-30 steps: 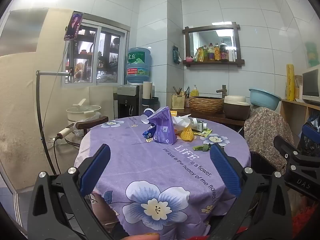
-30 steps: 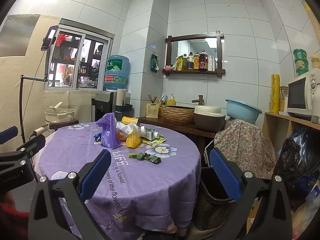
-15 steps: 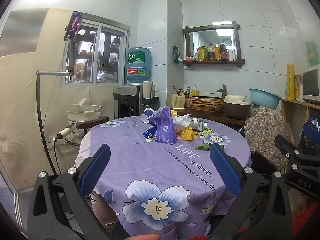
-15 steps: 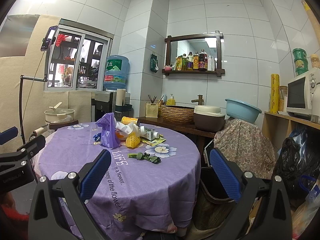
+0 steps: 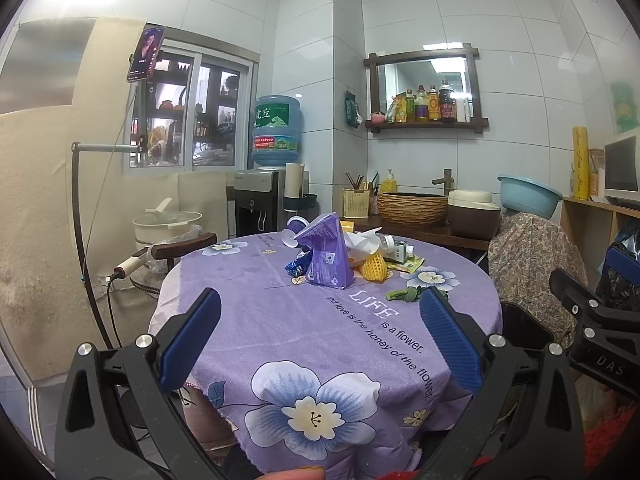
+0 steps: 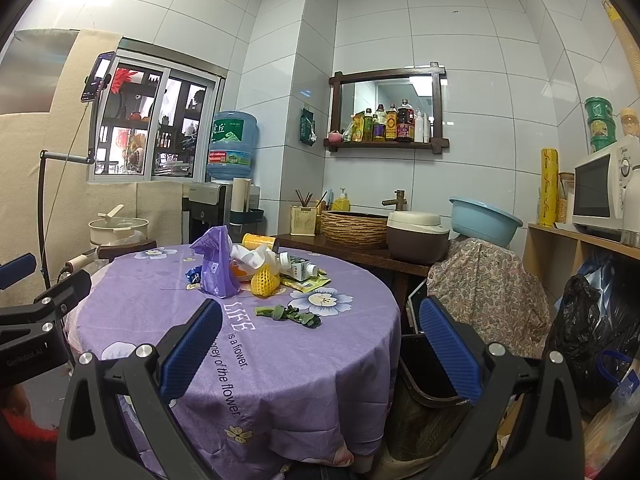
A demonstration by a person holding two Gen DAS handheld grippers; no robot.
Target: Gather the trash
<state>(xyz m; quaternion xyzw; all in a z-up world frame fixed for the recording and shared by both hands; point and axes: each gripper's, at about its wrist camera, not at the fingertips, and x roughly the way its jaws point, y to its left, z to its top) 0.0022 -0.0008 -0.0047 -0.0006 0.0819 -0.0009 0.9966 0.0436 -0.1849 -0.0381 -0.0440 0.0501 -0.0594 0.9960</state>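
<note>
Nothing is collected yet, as far as I can judge: the trash pile (image 5: 340, 256) sits untouched toward the far side of the desk (image 5: 280, 320), with green scraps (image 6: 290, 314) lying apart, nearer me. The dark bin (image 6: 432, 396) stands beside the desk on my right. My left tongs (image 5: 320, 340) and right tongs (image 6: 320, 344) are both spread wide and empty, held level at the near edge, well short of the pile.

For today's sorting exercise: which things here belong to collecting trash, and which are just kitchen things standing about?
Trash job: purple bag, yellow foam net, green scraps, drink carton, dark bin.

Standing about: water jug, wicker basket, blue basin, microwave.
</note>
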